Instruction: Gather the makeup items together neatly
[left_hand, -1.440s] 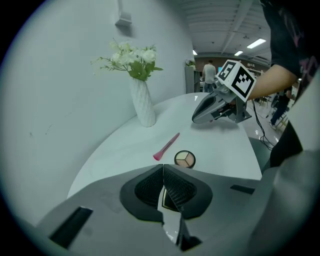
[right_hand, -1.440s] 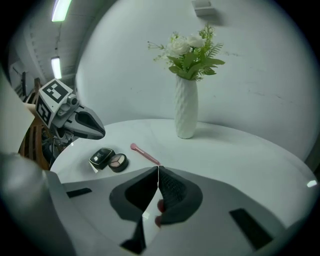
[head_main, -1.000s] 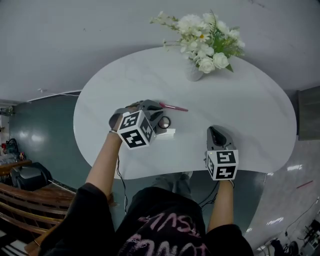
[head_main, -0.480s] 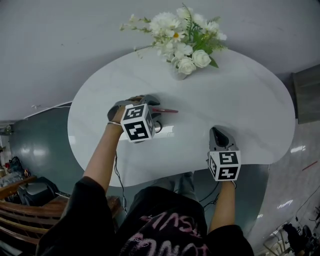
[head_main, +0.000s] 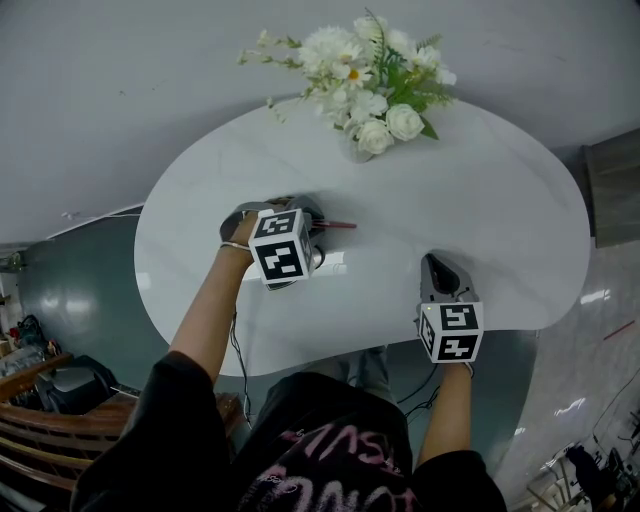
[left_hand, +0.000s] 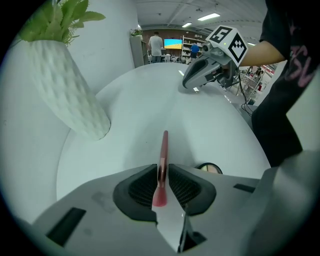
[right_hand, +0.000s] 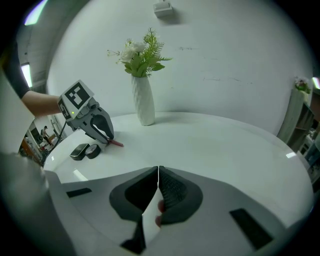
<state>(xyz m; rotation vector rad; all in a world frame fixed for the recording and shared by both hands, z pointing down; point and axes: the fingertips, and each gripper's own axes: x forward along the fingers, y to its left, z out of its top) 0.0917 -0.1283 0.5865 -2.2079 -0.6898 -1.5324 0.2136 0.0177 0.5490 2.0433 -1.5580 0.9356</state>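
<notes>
Pink brush between left gripper jaws, just closing, pointing steeply down.

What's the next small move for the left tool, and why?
Probably lift a little and carry the pink brush over to the round compact. The left tool has just been closing its jaws and they pinch the brush, whose far end rests on the table, apart from the compact and the dark case beside it.

Vase stands at far edge of table. Makeup brush lies on table before vase, left of centre. Round compact and flat case sit side by side, just beside brush.
</notes>
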